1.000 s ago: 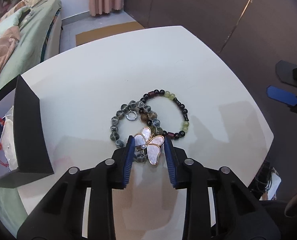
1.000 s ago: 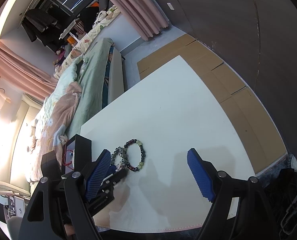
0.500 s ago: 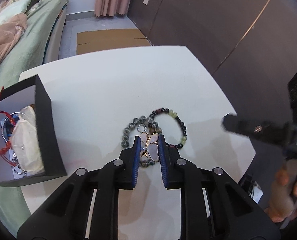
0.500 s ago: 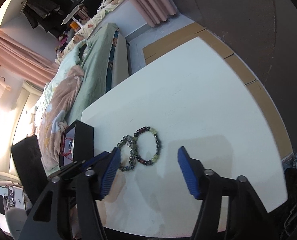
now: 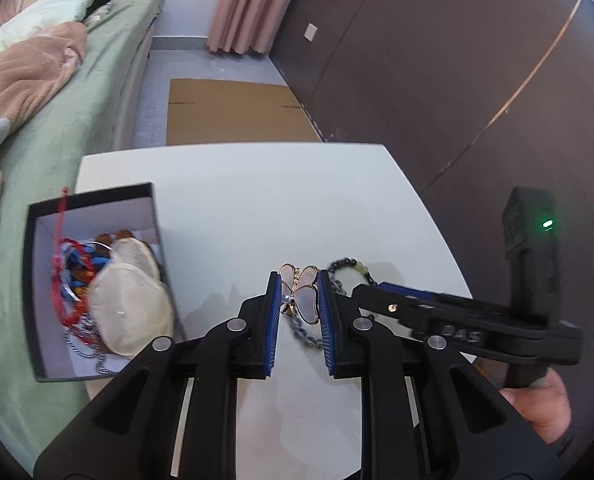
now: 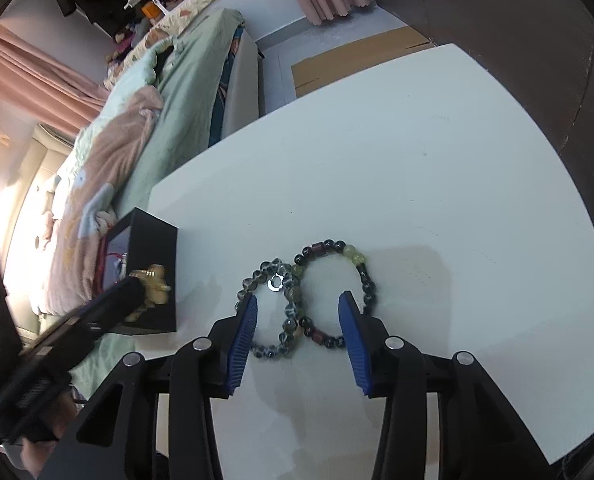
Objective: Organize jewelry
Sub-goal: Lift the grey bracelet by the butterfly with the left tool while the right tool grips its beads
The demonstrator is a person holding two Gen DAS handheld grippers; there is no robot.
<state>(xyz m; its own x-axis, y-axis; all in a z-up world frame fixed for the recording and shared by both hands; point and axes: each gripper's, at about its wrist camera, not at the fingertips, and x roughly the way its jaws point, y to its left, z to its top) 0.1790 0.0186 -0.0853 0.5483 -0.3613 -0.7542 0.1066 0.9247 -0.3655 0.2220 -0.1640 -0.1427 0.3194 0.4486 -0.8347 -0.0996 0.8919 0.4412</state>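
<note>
- The left gripper (image 5: pixel 299 294) has its blue-padded fingers (image 5: pixel 272 312) clenched on a gold-rimmed, mother-of-pearl butterfly brooch (image 5: pixel 301 294), raised above the white counter (image 5: pixel 257 208).
- The right gripper (image 6: pixel 299 322), lettered "DAS", has its fingers spread, released, over two beaded bracelets (image 6: pixel 309 296) lying on the counter.
- An open black box (image 5: pixel 93 284) holds other jewelry.

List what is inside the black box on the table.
Inside the black box: red cords, a cream pouch, brown beads and a silver chain. The pouch covers whatever lies beneath it, and the near wall hides that edge of the floor.
</note>
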